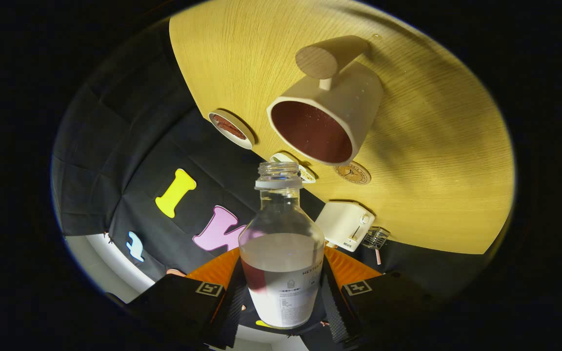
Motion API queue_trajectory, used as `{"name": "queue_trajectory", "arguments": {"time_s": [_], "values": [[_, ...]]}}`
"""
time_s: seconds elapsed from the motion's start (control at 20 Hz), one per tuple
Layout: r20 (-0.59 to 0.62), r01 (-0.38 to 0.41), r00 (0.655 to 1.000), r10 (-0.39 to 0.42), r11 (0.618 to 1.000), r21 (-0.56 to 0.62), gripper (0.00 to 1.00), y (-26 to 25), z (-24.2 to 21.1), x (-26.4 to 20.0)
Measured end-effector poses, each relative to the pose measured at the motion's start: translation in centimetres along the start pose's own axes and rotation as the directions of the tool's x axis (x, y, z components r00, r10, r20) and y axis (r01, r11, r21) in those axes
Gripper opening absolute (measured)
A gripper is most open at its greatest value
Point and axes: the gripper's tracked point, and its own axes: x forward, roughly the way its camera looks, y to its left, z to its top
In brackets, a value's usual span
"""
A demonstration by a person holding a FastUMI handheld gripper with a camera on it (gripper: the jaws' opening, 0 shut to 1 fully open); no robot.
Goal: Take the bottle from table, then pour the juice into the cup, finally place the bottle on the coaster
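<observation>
My gripper is shut on a clear glass bottle, both fingers pressing its labelled lower body. The bottle has no cap and holds pale liquid in its lower half. Its open mouth points toward a cream cup with a dark red-brown inside, which stands on the yellow wooden table just beyond the bottle's mouth. The whole scene appears rolled, so the table runs at a steep slant. A round brown coaster lies flat on the table beside the cup's rim.
A small round dish with a dark inside sits near the table's edge, past the cup. A white toaster-like box and a small wire rack stand closer to the fingers. A white lid-like thing lies behind the bottle's neck.
</observation>
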Motion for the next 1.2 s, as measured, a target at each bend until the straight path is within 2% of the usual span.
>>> {"name": "queue_trajectory", "arguments": {"time_s": [0.2, 0.45, 0.6, 0.7, 0.8, 0.9, 0.95, 1.1, 1.2], "values": [[-0.001, 0.003, 1.000, -0.003, 1.000, -0.027, 0.74, -0.4, -0.1, 0.1], [0.006, -0.034, 0.999, 0.035, 0.990, -0.134, 0.74, -0.2, -0.7, 0.0], [0.000, -0.044, 0.999, 0.046, 0.962, -0.271, 0.74, -0.6, -1.2, 0.0], [0.012, -0.046, 0.998, 0.054, 0.930, -0.366, 0.74, -0.7, -1.3, -0.3], [0.042, -0.042, 0.997, 0.071, 0.872, -0.487, 0.75, -1.0, -1.3, -0.6], [0.077, -0.009, 0.995, 0.071, 0.789, -0.614, 0.74, -1.8, -1.0, -0.7], [0.082, 0.001, 0.994, 0.073, 0.740, -0.673, 0.74, -2.2, -1.1, -0.8], [0.040, -0.056, 0.988, 0.147, 0.596, -0.801, 0.74, -1.7, -2.6, -1.8], [0.010, -0.094, 0.978, 0.208, 0.485, -0.869, 0.74, -1.1, -4.1, -2.5]]}}
